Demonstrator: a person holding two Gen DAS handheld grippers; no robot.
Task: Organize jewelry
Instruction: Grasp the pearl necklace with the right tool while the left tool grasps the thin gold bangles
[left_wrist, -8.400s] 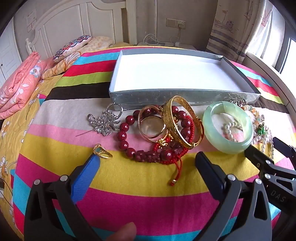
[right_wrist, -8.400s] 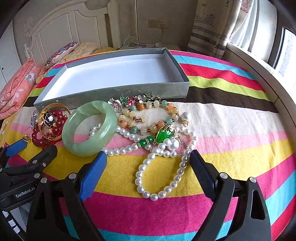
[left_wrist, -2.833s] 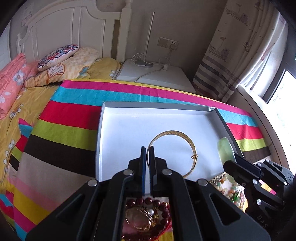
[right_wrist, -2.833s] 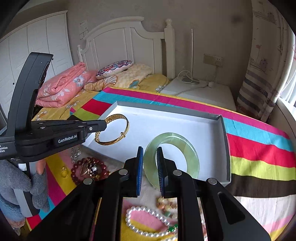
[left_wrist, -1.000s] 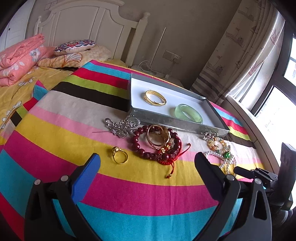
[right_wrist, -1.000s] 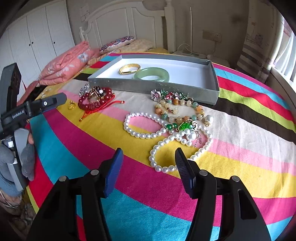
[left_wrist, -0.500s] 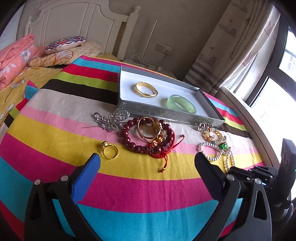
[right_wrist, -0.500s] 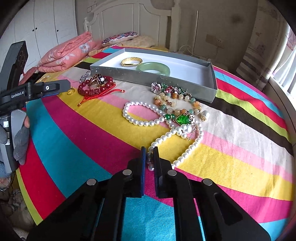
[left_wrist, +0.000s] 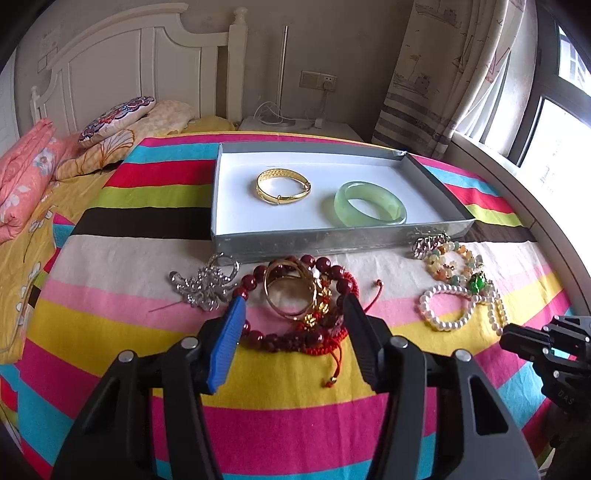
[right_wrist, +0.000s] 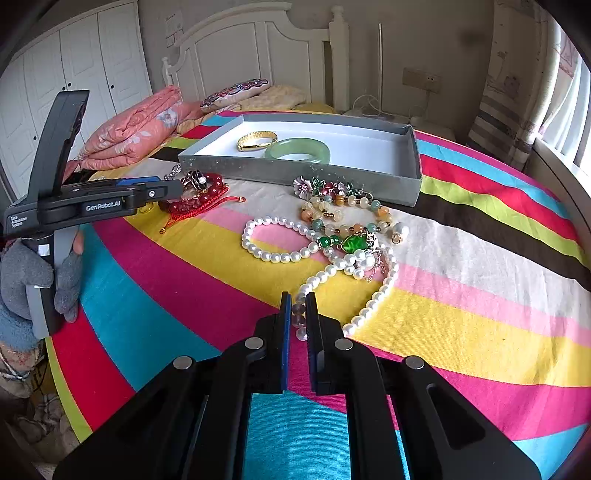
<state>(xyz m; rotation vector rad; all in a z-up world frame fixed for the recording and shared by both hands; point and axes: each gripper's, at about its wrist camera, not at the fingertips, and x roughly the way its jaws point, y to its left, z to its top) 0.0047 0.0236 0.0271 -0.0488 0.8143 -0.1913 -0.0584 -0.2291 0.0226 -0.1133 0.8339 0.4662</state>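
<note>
Two pieces are lying in the tray (left_wrist: 436, 177): a gold bangle (left_wrist: 283, 185) and a jade bangle (left_wrist: 370, 204). The rest is waiting on the striped cover in front of it.

The right gripper (right_wrist: 296, 314) is pinching the near end of the pearl strand (right_wrist: 373, 295), its pads clamped on the beads.

The left gripper (left_wrist: 293, 325) is closing around the red bead bracelet (left_wrist: 295, 332), tangled with gold rings (left_wrist: 291, 291); its pads are not yet pressing.

A silver brooch (left_wrist: 205, 284) and a mixed-bead string (left_wrist: 452, 266) are lying untouched.
</note>
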